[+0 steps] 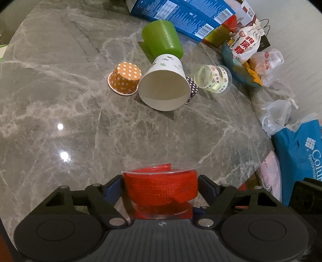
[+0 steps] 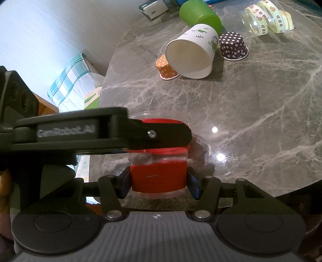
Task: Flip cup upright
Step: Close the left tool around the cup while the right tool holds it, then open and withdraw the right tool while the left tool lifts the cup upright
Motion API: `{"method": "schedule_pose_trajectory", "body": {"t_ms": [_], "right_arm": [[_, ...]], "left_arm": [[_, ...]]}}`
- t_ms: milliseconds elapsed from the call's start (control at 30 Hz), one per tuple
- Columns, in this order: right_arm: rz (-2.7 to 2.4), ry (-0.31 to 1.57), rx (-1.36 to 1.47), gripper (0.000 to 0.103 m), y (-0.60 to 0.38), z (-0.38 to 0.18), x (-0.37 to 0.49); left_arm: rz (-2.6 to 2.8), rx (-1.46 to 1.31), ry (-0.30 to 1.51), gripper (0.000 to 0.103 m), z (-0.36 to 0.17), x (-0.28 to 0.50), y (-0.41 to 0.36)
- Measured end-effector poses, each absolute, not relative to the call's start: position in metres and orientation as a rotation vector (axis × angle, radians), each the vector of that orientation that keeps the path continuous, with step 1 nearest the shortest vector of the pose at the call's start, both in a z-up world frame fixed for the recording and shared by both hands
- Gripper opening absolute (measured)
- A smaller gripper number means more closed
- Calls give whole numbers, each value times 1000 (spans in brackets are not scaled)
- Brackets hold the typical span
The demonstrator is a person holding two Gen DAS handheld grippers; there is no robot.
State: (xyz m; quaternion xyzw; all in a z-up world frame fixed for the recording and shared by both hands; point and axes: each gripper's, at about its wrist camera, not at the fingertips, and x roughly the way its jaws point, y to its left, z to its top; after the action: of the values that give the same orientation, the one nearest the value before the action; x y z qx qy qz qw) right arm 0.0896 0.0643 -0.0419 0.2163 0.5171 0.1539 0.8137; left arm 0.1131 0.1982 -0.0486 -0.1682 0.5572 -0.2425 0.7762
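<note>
While both grippers clamp one clear cup with a red ribbon (image 1: 160, 189), it sits near on the marble table (image 1: 60, 90), rim up. Left gripper (image 1: 160, 186): pads pressed on cup's sides. Right gripper (image 2: 159, 182): jaws closed on same cup, lower down. Right view alone shows the left gripper's black finger crossing the cup; left view alone shows blue boxes (image 1: 181, 14) far right. Far: one green cup (image 1: 162, 38), one white paper cup (image 1: 164, 84) on its side, two dotted liners, orange (image 1: 124, 78) and purple (image 2: 232, 46), one ribboned clear cup (image 1: 213, 78).

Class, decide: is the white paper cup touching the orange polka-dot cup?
Cannot tell. In the right wrist view the white paper cup overlaps the orange polka-dot cup, hiding any gap; the left wrist view shows them close, contact unclear.
</note>
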Motion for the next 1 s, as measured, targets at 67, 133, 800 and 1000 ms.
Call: {"method": "schedule_pose_trajectory", "body": {"t_ms": [67,133,800,1000], "right_arm": [[330,1103,463,57,64,-42,90],[330,1101,465,57,64,-42,89],[179,695,484,102,9,-16,3],[30,482,354,102,12,-18,-22]], "left_arm": [[-521,-353,1201,74,-48,112,197],[-525,-343,1195,73,-48,111,196],[-626,-398,772,71,-13,72,233],[-570,-296,460,71,-2,36,233]]}}
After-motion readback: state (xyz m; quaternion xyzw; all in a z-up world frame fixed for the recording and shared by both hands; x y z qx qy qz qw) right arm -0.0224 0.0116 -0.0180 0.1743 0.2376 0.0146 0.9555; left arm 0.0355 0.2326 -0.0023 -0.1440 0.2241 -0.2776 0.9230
